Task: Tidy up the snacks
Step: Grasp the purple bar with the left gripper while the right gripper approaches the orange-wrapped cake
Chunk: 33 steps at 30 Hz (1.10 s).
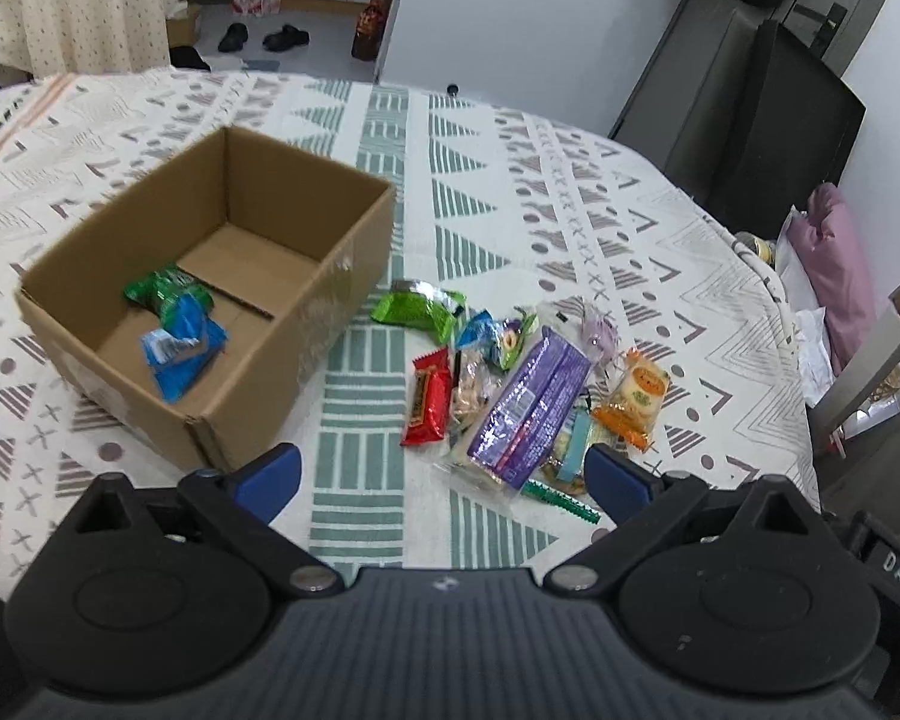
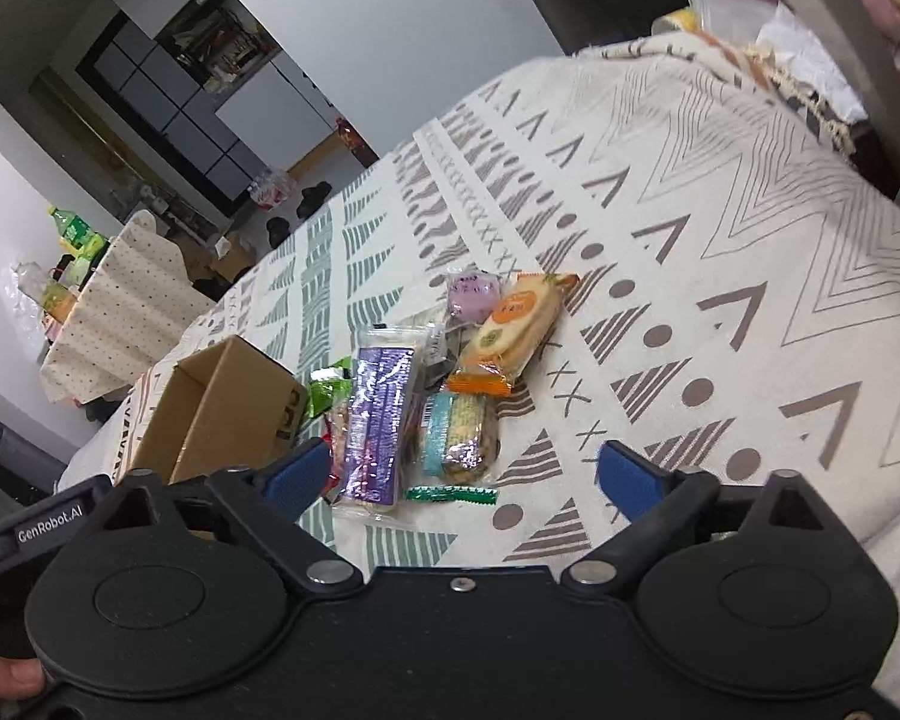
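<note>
An open cardboard box stands on the patterned tablecloth, holding a green packet and a blue packet. To its right lies a heap of snacks: a purple pack, a red bar, a green bag, an orange-labelled cracker pack, and a thin green stick. My left gripper hangs open above the near end of the heap, nothing between its blue pads. My right gripper is open too, over the green stick.
The tablecloth drops off at the right edge, where a grey chair frame and pink cloth stand. A black chair sits behind the table. Bare cloth lies beyond the heap.
</note>
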{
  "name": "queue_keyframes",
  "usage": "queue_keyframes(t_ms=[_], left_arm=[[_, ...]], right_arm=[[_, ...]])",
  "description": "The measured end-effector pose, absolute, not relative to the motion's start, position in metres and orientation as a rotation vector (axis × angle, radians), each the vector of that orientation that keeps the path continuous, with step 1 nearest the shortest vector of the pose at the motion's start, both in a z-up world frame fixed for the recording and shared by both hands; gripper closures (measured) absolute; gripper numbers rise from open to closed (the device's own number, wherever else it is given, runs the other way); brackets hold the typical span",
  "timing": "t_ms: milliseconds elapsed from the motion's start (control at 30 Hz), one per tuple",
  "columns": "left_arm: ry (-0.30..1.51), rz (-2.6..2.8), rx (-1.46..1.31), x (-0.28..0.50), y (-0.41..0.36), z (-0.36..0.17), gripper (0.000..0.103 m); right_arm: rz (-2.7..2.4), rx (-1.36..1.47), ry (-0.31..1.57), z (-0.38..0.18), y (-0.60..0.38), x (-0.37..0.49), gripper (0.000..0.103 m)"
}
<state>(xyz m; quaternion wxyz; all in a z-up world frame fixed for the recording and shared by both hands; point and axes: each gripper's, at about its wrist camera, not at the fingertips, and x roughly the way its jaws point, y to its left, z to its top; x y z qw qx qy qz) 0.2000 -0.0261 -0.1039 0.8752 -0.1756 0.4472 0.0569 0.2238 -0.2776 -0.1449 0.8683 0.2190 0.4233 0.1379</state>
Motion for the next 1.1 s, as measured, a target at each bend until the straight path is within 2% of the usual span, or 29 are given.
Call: queue_keyframes(t_ms=[200,567,1000,1033,1100], left_arm=[[0.932,0.098,-0.382,0.216,-0.029,-0.126,0.006],[0.979,0.029,-0.374,0.259,-0.049,-0.163,0.026],[1.049,0.000,-0.307,0.301,-0.069,-0.196,0.026],[1.057,0.002,-0.299,0.302,-0.070,-0.199,0.028],[1.053,-0.002,-0.310,0.303,-0.070,-0.202,0.037]], right_arm=[[0.279,0.508,0.910,-0.158,-0.279,0.240,0.016],[0.196,0.527,0.916,-0.172,-0.287,0.260,0.019],[0.133,0.569,0.940,-0.190,-0.296,0.279,0.019],[0.125,0.572,0.941,-0.191,-0.296,0.281,0.019],[0.116,0.583,0.944,-0.195,-0.294,0.286,0.020]])
